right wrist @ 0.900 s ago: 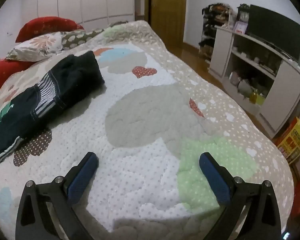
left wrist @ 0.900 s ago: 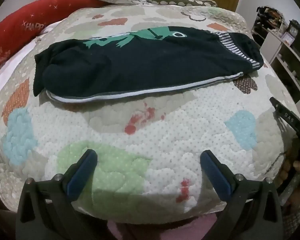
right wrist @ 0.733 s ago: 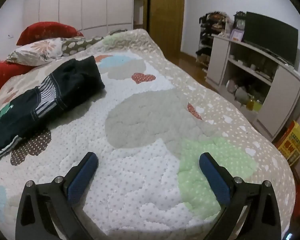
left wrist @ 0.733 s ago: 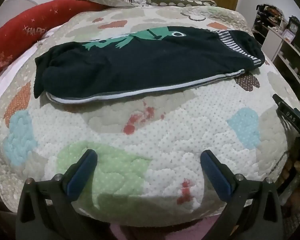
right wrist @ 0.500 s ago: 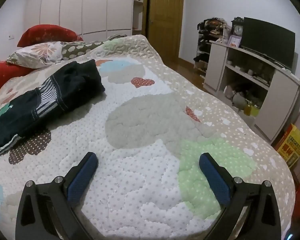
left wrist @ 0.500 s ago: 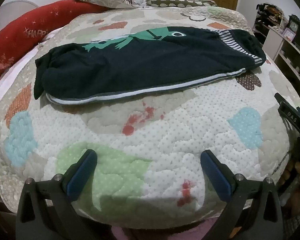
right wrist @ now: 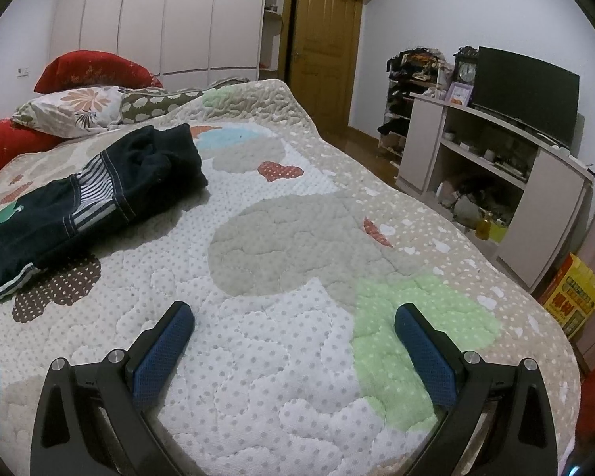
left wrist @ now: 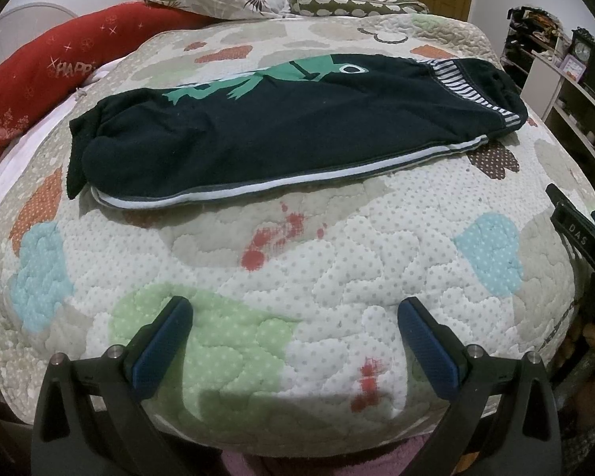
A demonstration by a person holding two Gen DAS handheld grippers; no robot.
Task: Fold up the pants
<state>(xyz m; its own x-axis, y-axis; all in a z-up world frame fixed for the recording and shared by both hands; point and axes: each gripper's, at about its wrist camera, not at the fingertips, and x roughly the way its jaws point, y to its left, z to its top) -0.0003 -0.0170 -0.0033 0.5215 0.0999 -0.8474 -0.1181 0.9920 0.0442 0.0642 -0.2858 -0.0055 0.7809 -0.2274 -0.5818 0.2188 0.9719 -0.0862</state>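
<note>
Dark navy pants (left wrist: 297,131) with a green print and a white side stripe lie lengthwise across the quilted bed (left wrist: 337,261), folded leg on leg, striped waistband at the right. My left gripper (left wrist: 293,309) is open and empty, near the bed's front edge, well short of the pants. My right gripper (right wrist: 293,317) is open and empty over bare quilt; the pants' waist end (right wrist: 99,194) lies up and to its left. The right gripper's body also shows at the right edge of the left wrist view (left wrist: 583,234).
Red bolster (left wrist: 59,75) and pillows (left wrist: 226,0) lie at the bed's head. A TV stand with shelves (right wrist: 496,182), a TV (right wrist: 527,95), a door (right wrist: 321,51) and a yellow box (right wrist: 571,297) stand to the right of the bed.
Both grippers have lifted and tilted up a little, staying open. The pants have not moved.
</note>
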